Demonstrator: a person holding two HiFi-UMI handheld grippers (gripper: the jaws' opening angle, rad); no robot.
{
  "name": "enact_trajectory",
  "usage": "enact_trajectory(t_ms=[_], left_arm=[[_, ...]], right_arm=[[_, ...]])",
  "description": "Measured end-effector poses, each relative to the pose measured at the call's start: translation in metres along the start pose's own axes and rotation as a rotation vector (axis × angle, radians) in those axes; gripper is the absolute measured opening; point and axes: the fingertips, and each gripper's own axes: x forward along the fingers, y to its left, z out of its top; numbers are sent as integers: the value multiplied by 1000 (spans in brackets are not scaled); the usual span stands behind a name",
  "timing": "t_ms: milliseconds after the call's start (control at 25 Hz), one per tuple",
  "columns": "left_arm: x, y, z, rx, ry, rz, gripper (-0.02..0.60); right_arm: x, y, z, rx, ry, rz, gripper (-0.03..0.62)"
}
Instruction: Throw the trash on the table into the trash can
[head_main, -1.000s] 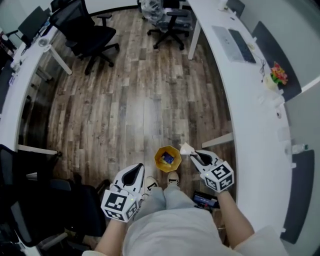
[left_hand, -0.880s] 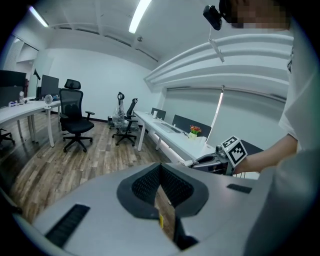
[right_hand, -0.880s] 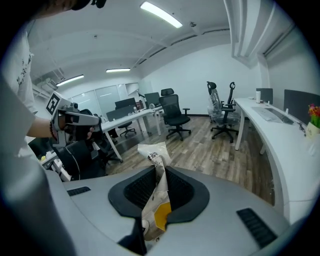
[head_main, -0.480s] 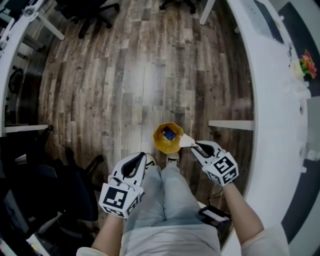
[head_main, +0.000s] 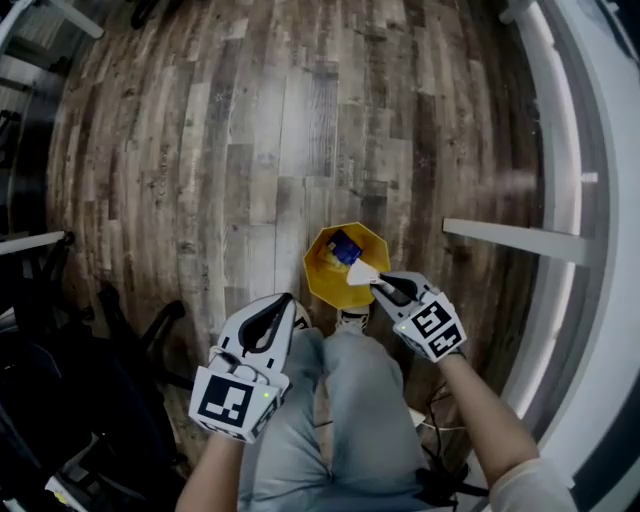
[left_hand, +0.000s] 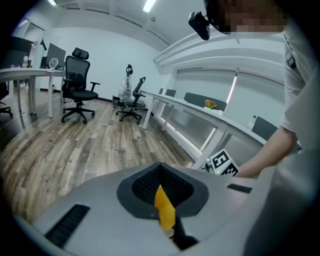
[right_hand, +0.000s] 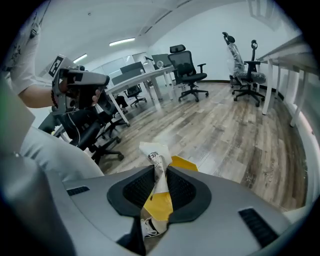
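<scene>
A yellow trash can (head_main: 330, 275) stands on the wood floor just ahead of the person's feet, with a blue item (head_main: 345, 247) inside. My right gripper (head_main: 380, 286) is shut on a crumpled white printed paper (head_main: 362, 275), which hangs over the can's near right rim. In the right gripper view the paper (right_hand: 155, 162) sticks up between the jaws and the can's yellow rim (right_hand: 186, 164) shows just beyond. My left gripper (head_main: 287, 300) is shut and empty, left of the can above the person's knee. In the left gripper view only a yellow sliver shows through its slit.
A long white desk (head_main: 605, 150) curves down the right side, with a white crossbar (head_main: 520, 240) near the can. Black office chairs (head_main: 60, 400) crowd the lower left. The person's grey-trousered legs (head_main: 340, 400) and a shoe (head_main: 352, 318) lie right behind the can.
Both grippers have sunk toward the floor and the head view has tipped down onto the can. The paper has gone from beside the can to over its rim.
</scene>
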Motion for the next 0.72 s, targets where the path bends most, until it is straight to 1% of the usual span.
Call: enact_trajectory(t_ms=[120, 240, 280, 360, 400, 520, 720], left_arm=[[17, 17, -26, 5, -8, 13, 2], [24, 31, -49, -10, -2, 32, 2], [25, 34, -54, -16, 0, 38, 2], [25, 39, -61, -22, 2, 51, 2], [25, 40, -63, -24, 1, 57, 2], [25, 42, -67, -27, -3, 69, 2], [19, 38, -69, -32, -5, 80, 2]], right_arm=[[37, -11, -30, 3, 26, -8, 106], [67, -17, -53, -14, 65, -12, 128], [75, -19, -60, -22, 80, -17, 147], [88, -24, -69, -39, 108, -33, 239], [92, -26, -72, -47, 117, -43, 266], [99, -31, -77, -55, 122, -60, 279], [95, -32, -74, -56, 108, -56, 288]])
